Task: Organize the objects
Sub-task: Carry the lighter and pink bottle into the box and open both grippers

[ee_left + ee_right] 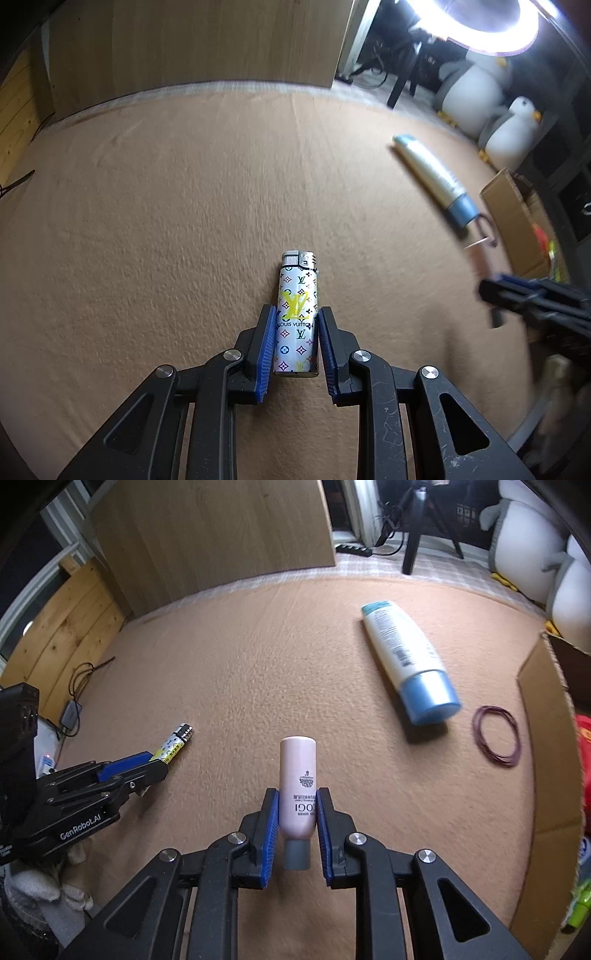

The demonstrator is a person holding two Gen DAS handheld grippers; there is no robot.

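A white patterned lighter (pixel 297 314) with a silver top sits between the blue pads of my left gripper (pixel 295 315), which is shut on it just above the tan carpet. The right wrist view shows that same left gripper (pixel 157 762) at the left with the lighter (pixel 175 744) sticking out. My right gripper (pixel 296 797) is shut on a pale pink tube (pixel 297 786), grey cap toward the camera. In the left wrist view the right gripper (pixel 495 291) appears blurred at the right edge. A white bottle with a blue cap (pixel 406 657) lies on the carpet (pixel 258 672).
A dark red loop of rubber bands (pixel 496 734) lies right of the bottle. An open cardboard box (pixel 546 746) with colourful items stands at the right edge. A wooden panel (pixel 214 535) stands at the back, plush penguins (pixel 480 99) and a tripod (pixel 417 528) beyond the carpet.
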